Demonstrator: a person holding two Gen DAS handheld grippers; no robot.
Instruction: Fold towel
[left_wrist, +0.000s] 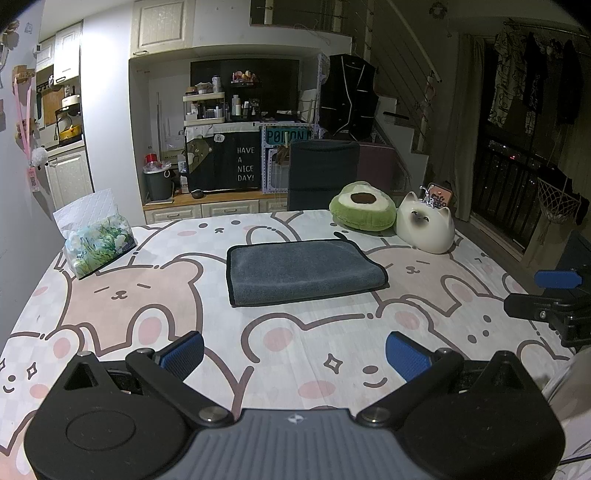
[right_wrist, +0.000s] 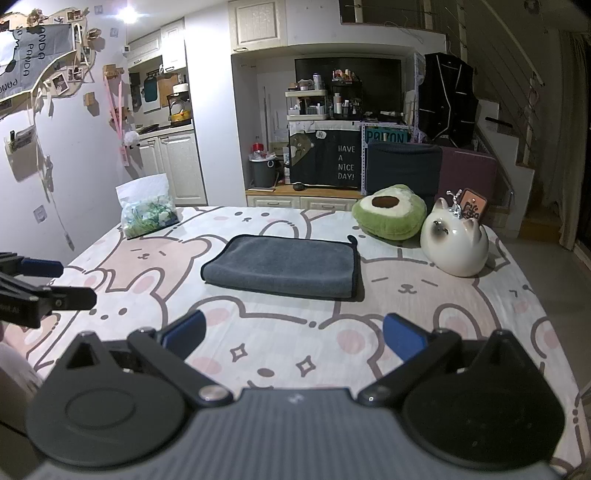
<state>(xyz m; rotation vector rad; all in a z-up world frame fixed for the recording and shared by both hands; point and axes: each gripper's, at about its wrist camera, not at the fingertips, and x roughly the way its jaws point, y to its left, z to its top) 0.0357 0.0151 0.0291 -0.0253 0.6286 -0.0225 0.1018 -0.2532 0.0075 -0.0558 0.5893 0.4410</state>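
A grey towel with a dark border lies folded into a flat rectangle in the middle of the table; it also shows in the right wrist view. My left gripper is open and empty, held well short of the towel on its near side. My right gripper is open and empty too, also short of the towel. The right gripper shows at the right edge of the left wrist view, and the left gripper at the left edge of the right wrist view.
The table carries a bear-print cloth. A tissue pack lies at the back left. A green avocado cushion and a white cat figure stand at the back right. A dark chair stands behind the table.
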